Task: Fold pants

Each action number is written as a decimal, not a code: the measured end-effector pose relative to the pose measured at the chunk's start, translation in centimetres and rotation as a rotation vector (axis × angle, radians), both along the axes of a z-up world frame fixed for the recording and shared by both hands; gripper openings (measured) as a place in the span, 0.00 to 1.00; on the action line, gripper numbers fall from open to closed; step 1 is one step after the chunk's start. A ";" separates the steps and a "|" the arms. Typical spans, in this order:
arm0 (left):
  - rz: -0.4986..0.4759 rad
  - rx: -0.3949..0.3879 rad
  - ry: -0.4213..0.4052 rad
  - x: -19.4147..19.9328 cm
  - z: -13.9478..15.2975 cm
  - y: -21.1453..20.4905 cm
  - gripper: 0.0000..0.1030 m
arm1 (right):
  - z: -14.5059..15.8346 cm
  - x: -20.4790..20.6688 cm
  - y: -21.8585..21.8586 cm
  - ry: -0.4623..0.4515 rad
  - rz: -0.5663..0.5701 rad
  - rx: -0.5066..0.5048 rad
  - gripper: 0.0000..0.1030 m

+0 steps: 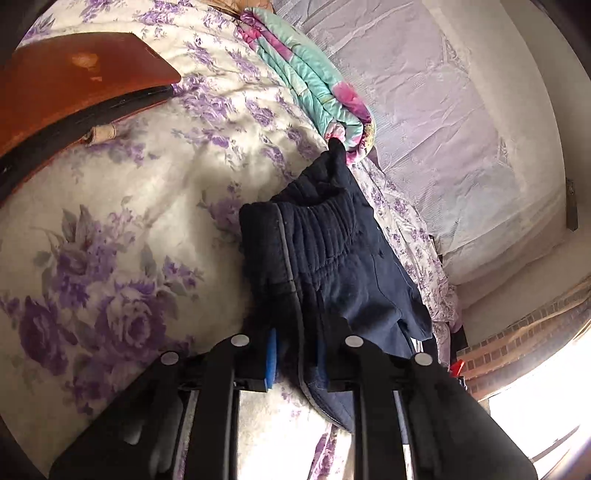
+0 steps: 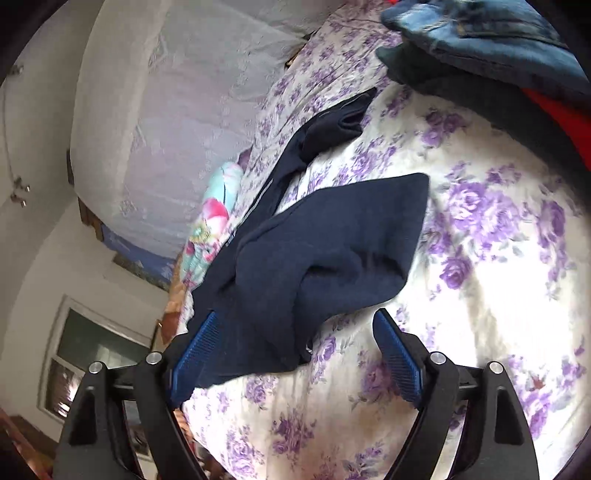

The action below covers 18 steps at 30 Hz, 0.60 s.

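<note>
Dark navy pants (image 1: 332, 251) hang over the edge of a bed with a purple-flowered sheet (image 1: 122, 221). Their ribbed elastic waistband is bunched just ahead of my left gripper (image 1: 296, 360), which is shut on a fold of the navy cloth with a grey seam stripe. In the right wrist view the pants (image 2: 332, 236) lie crumpled on the sheet (image 2: 480, 240), one leg trailing away toward the far edge. My right gripper (image 2: 295, 360) is open with its blue pads (image 2: 397, 363) wide apart. A corner of the cloth lies between them, resting against the left pad only.
A folded teal and pink quilt (image 1: 314, 81) lies along the far side of the bed, beside a white lace cover (image 1: 424, 110). A brown wooden board (image 1: 74, 74) overhangs the bed. A pile of jeans (image 2: 480, 29) over something red (image 2: 565, 118) sits on the sheet beyond the pants.
</note>
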State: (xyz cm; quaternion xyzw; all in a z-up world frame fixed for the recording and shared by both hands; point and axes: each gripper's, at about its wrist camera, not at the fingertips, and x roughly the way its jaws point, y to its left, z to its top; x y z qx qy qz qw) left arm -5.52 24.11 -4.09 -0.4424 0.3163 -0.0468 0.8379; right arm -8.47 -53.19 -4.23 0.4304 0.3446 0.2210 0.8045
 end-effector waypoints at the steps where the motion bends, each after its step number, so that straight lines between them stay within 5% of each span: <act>1: 0.007 0.023 0.004 0.1 0.2 -0.2 0.18 | -0.4 0.0 -0.3 0.012 -0.020 0.004 0.71; 4: 0.022 0.068 0.003 0.2 0.4 -0.7 0.18 | -1.6 1.0 -0.5 0.047 -0.081 0.009 0.56; 7: 0.033 0.077 -0.025 0.0 0.4 -0.9 0.20 | -1.7 2.8 -0.3 0.055 -0.128 0.024 0.55; 11: 0.003 0.093 -0.070 -0.2 0.8 -1.3 0.36 | -1.4 5.0 0.5 0.062 -0.164 -0.027 0.49; 12: -0.005 0.105 -0.077 -0.2 0.9 -1.5 0.40 | -1.3 5.3 0.7 0.062 -0.166 -0.044 0.44; 15: -0.026 0.134 -0.091 0.1 1.2 -1.9 0.48 | -0.2 5.4 0.9 0.026 -0.176 -0.095 0.06; 18: -0.035 0.161 -0.090 0.2 1.5 -2.3 0.51 | 3.0 3.6 0.5 -0.065 -0.197 -0.165 0.01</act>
